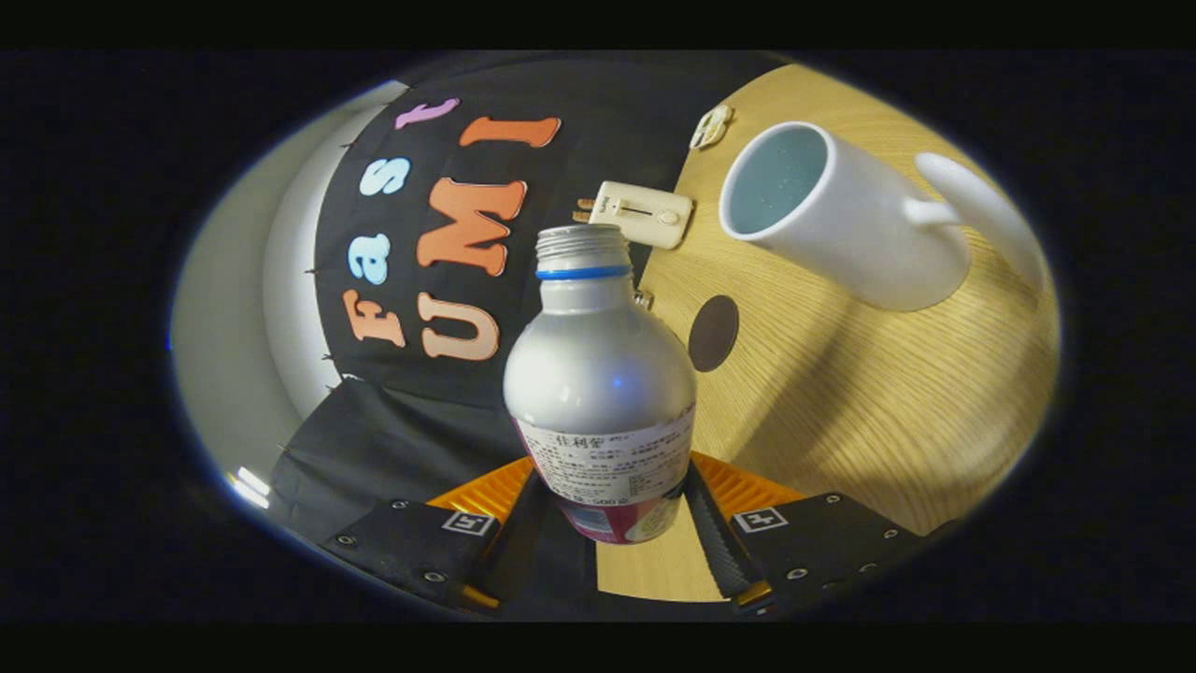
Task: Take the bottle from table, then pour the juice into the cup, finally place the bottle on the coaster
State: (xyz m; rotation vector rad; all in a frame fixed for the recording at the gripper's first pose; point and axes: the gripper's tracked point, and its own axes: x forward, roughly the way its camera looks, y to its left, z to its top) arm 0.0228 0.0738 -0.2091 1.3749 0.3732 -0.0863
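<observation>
Gripper clamps smooth (metallic) bottle.

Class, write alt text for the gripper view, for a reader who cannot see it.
The tongs grip a silver bottle by its lower body, cap off, its open mouth tilted towards a white cup on the wooden table. A dark round coaster lies on the table between bottle and cup, and a small white device lies beyond it.

warm, dim light; glare on bottle; cup shadow on table; edges bent
</observation>
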